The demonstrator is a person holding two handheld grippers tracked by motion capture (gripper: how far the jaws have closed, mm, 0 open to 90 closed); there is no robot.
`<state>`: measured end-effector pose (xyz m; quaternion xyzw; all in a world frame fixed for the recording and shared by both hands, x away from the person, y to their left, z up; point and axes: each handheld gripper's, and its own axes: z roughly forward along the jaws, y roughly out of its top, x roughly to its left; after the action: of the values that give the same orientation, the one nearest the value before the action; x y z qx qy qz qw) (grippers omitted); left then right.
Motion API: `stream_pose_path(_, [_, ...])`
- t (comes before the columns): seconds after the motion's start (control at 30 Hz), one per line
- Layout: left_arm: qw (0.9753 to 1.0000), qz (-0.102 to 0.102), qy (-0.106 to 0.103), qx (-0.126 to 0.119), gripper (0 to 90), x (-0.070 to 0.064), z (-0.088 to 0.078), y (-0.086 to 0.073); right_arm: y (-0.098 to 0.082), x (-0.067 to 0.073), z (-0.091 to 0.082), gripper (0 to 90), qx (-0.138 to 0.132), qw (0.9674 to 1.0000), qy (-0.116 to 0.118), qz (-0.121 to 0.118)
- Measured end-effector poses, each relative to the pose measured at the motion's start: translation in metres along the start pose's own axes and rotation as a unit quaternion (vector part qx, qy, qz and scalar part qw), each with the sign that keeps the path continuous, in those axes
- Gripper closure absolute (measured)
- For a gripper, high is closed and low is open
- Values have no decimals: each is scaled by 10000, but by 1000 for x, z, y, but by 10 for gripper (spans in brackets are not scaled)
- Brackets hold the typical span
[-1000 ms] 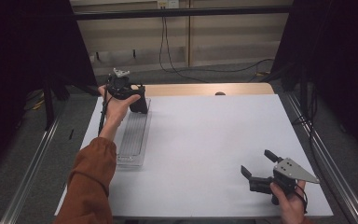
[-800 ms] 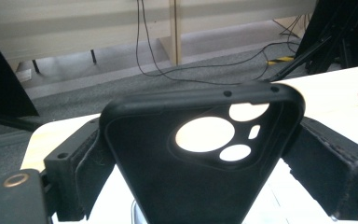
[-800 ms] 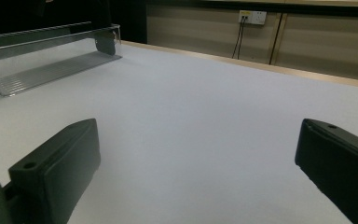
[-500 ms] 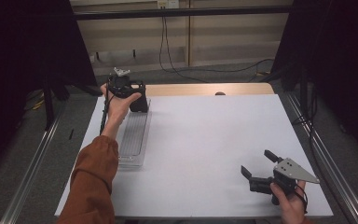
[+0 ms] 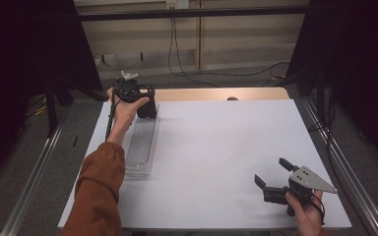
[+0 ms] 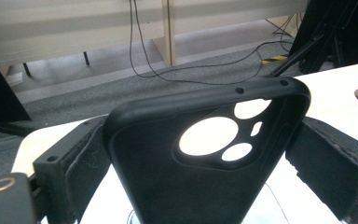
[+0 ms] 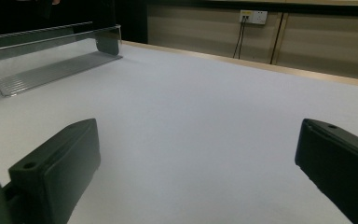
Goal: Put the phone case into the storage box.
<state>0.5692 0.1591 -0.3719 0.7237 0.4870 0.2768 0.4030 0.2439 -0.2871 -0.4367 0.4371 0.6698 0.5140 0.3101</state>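
Observation:
A black phone case [image 6: 200, 158] with round camera cut-outs stands between the two jaws in the left gripper view, and my left gripper [image 5: 145, 103] is shut on it. In the high view the case [image 5: 146, 109] hangs at the far end of a clear plastic tray [image 5: 140, 145] on the table's left side. My right gripper [image 5: 273, 178] rests near the front right of the white table [image 5: 216, 142], open, with nothing between its jaws. The right gripper view has the tray [image 7: 42, 65] far off at the upper left.
A wooden strip [image 5: 216, 93] with a small hole runs along the table's far edge. Cables [image 5: 187, 54] lie on the floor beyond it. Metal rails [image 5: 34, 167] flank the table on both sides. Dark curtains stand left and right.

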Motion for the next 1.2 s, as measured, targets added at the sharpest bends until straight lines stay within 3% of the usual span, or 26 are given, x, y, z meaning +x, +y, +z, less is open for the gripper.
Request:
stream_pose_path(0.2, [9999,-72,-60,-135,51,2,0,1,0,0,0,0,1,10000,9,0])
stream_pose_path(0.3, [9998,50,9,-206,40,3,0,1,0,0,0,0,6,10000,18,10])
stream_pose_path(0.5, [9991,19,-52,-423,37,3,-1,2,-1,0,1,0,18,10000,34,4])
stream_pose_path(0.97, [9977,-51,-199,-644,35,2,-5,6,-1,0,0,0,12,10000,30,15])
stream_pose_path(1.2, [9968,5,-94,-790,37,2,-7,9,-1,0,1,0,8,10000,26,7])
